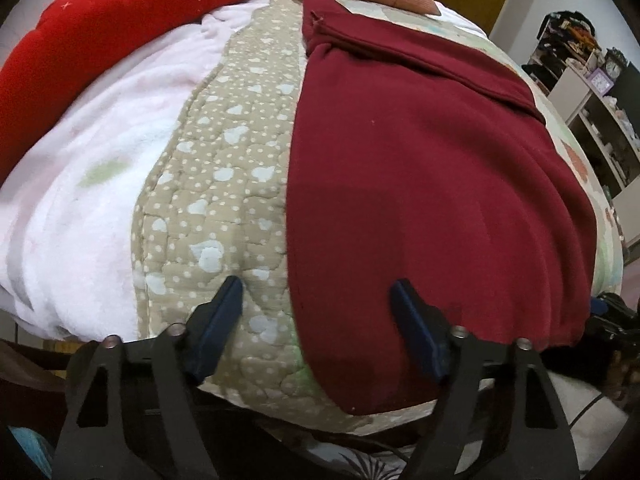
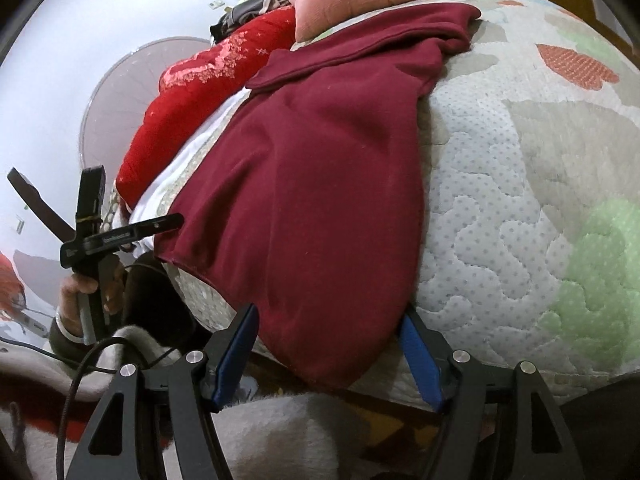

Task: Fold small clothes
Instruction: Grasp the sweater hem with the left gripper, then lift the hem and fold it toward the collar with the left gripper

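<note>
Right wrist view: both tools spread at the near hem of the maroon garment [image 2: 320, 184] lying flat on the quilted bed [image 2: 520, 208].
Right tool [image 2: 328, 354] straddles one hem corner, left tool [image 1: 316, 316] straddles the other edge; neither pinches cloth. Best to bite both corners evenly before lifting the fold.

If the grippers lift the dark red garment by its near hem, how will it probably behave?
The dark red garment will probably sag and fold, since it already drapes softly over the bed's edge. It looks thick, so likely somewhat heavy for cloth. The quilted cover looks textured, so it may drag rather than slide.
</note>
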A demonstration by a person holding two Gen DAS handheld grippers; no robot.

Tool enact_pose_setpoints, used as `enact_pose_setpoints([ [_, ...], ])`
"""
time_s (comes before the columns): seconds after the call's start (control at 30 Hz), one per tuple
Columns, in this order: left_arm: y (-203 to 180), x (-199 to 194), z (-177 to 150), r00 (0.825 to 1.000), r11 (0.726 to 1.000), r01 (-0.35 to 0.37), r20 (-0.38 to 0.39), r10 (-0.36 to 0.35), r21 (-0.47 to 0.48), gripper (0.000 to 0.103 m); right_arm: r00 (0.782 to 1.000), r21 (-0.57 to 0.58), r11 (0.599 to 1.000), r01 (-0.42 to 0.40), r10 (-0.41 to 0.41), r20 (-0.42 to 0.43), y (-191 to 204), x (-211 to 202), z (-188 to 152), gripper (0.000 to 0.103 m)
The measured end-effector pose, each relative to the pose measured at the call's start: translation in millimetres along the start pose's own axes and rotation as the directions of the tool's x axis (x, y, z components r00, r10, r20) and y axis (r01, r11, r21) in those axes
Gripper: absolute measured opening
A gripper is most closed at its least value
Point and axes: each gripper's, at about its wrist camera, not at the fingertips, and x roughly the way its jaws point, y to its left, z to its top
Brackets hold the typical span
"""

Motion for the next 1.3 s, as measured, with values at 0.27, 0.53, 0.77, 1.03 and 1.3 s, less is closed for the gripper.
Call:
enact_pose_setpoints([
  [0.27, -1, -6, 1, 0.999, 0.999, 0.036, 0.000, -0.036, 0.016, 0.048, 1.000, 0.024, 1.000, 0.007, -0.007, 0.025, -4, 0, 3, 0.025],
  [0.53, -10, -2, 1, 0.994, 0.995, 0.097, -0.060, -0.095, 0.027, 0.048, 1.000, -0.001, 1.000, -0.021, 0.021, -0.004, 0, 7, 2, 0.032],
  [0.77, -12, -1, -2, 0.993, 0.994, 0.106, -0.046, -0.106, -0.002, 0.050, 0.998, 0.015, 0.998, -0.064, 0.065, -0.013, 4, 12, 1, 0.047],
  [1.03, -5, -9, 10, 0.974, 0.974, 0.222, -0.024, -0.223, -0.032, 0.009, 0.994, -0.042, 0.993, -0.111, 0.111, -0.009, 23, 13, 13, 0.014],
  [1.3, 6, -43, 82, 0.930, 0.936, 0.348, 0.144, -0.339, -0.042, 0.009, 0.914, -0.061, 0.942, -0.330, 0.335, 0.228, 25, -43, 84, 0.013],
])
